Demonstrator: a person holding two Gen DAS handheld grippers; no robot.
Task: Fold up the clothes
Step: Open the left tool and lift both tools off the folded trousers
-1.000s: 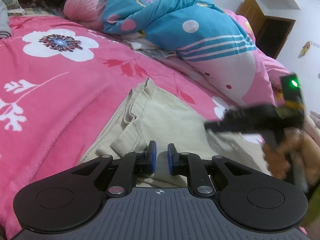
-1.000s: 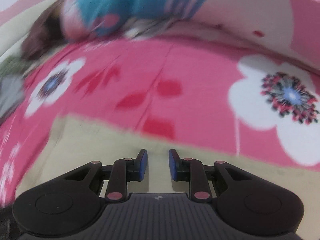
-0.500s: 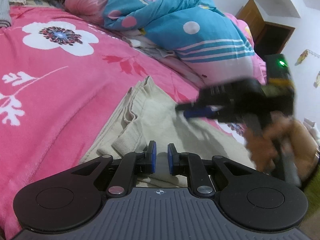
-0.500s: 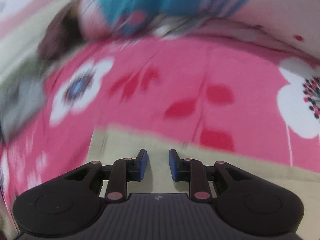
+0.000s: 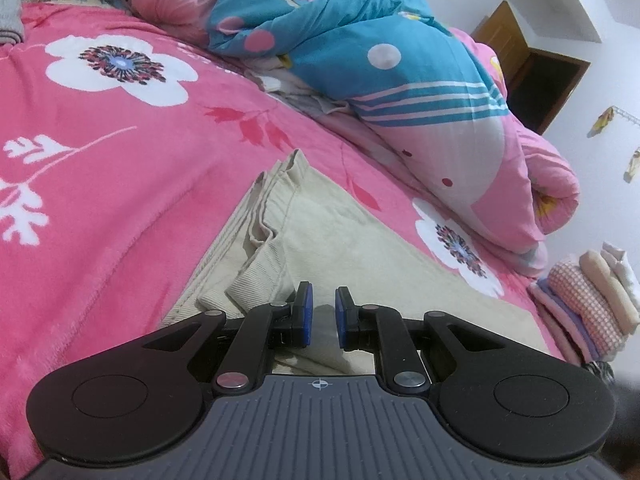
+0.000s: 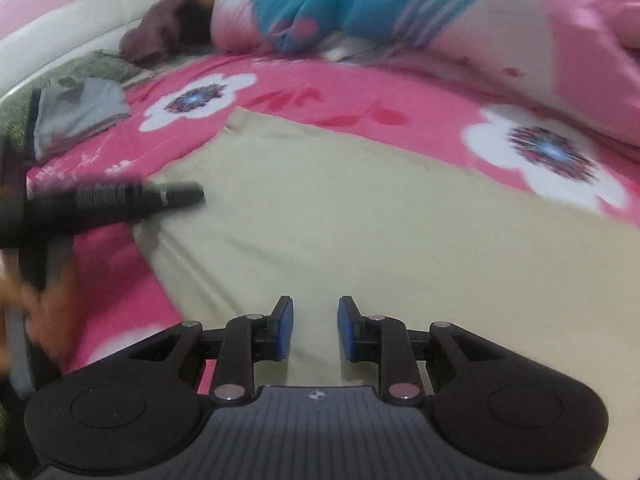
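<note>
- Beige garment: ribbed, corduroy-like matt cloth.
- Pink floral blanket: plush, fleecy pile.
- Rolled quilt: smooth printed cotton-like cloth.
- Left gripper: matt black plastic, bright metal rivets.

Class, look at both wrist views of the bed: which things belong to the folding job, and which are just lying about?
Belongs to the job:
beige garment
left gripper
right gripper

Just lying about:
rolled quilt
pink bedspread
folded stack
grey cloth
</note>
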